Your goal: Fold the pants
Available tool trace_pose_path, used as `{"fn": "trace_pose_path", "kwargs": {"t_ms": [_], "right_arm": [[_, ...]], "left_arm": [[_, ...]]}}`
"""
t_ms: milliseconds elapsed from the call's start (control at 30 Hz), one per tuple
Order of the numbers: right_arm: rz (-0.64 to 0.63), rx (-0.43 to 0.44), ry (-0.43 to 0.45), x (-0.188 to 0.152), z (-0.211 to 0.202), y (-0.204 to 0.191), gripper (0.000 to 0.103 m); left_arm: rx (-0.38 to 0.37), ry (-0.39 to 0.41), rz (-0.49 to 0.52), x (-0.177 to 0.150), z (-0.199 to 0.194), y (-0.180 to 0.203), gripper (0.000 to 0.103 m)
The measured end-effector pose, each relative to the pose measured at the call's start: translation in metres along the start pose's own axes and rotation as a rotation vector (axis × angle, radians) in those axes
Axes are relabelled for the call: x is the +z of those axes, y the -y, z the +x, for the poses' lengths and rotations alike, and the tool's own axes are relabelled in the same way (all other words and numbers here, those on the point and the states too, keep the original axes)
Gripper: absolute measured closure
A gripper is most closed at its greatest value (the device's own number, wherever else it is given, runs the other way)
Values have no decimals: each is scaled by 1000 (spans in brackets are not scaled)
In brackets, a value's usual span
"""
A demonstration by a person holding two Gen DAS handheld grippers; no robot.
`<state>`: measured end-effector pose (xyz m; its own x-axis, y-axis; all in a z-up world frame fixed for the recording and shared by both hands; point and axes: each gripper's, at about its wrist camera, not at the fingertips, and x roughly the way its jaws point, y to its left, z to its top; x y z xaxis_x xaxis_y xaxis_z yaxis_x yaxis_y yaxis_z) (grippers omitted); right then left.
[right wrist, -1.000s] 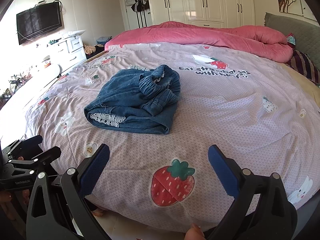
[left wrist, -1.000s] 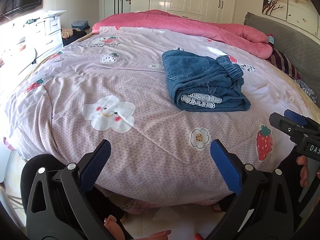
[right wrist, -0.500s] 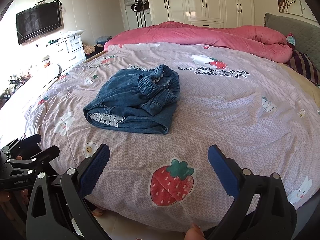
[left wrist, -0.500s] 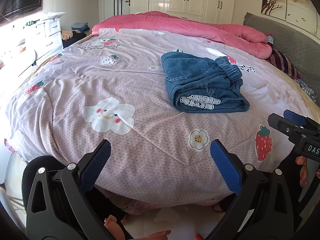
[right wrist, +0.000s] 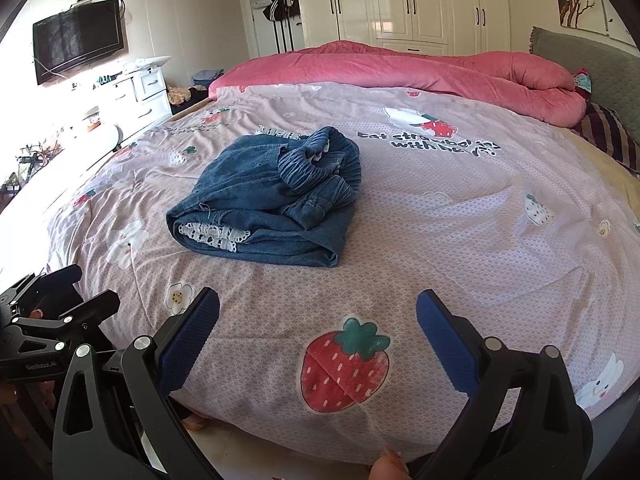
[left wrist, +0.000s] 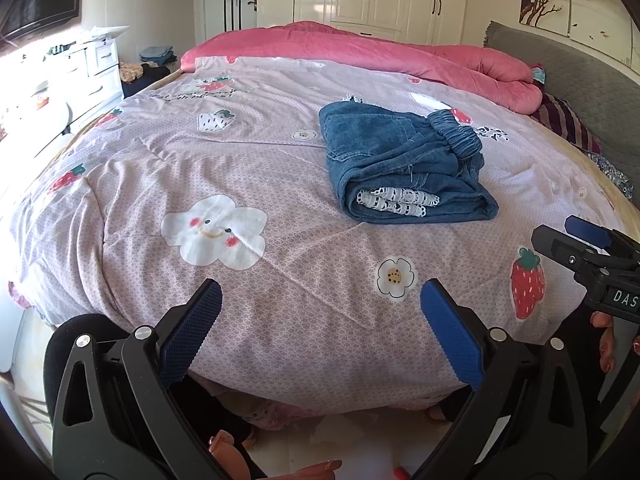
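The blue denim pants (left wrist: pixel 404 164) lie folded into a thick bundle on the pink patterned bedspread (left wrist: pixel 192 160), white lace trim showing at the near fold. In the right wrist view the pants (right wrist: pixel 268 200) sit ahead and left of centre. My left gripper (left wrist: pixel 320 312) hangs open at the bed's near edge, well short of the pants, with nothing between its blue pads. My right gripper (right wrist: pixel 318 320) is open and empty too, above a strawberry print. Each gripper appears in the other's view: the right gripper (left wrist: pixel 592 256) at the right, the left gripper (right wrist: pixel 44 320) at the left.
A rolled pink duvet (left wrist: pixel 360 48) lies across the bed's far side. A grey headboard (left wrist: pixel 580 92) and striped pillow (left wrist: pixel 568 120) are at the right. White drawers (right wrist: pixel 140 92) and a wall television (right wrist: pixel 78 40) stand left; wardrobes (right wrist: pixel 412 0) behind. Floor shows below the bed edge.
Both grippers have drawn back very slightly from the bed; the pants lie unchanged and both grippers stay open.
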<state>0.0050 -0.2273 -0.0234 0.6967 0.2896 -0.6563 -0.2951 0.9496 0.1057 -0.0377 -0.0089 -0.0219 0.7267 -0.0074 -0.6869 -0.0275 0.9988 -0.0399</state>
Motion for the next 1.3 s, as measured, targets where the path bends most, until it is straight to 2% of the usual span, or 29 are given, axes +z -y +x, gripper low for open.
{"fn": "trace_pose_path", "kwargs": {"t_ms": [733, 967, 1133, 1300], "right_arm": [[-4, -14, -12, -2, 3, 2, 4], [-3, -28, -21, -3, 4, 4, 4], [3, -35, -28, -2, 6, 8, 4], [14, -50, -46, -3, 11, 14, 4]], "left_arm": [[-5, 3, 27, 0, 0, 4, 9], [-51, -14, 12, 0, 2, 3, 9], [0, -8, 37, 1, 3, 8, 9], [-6, -22, 43, 3, 6, 10, 9]]}}
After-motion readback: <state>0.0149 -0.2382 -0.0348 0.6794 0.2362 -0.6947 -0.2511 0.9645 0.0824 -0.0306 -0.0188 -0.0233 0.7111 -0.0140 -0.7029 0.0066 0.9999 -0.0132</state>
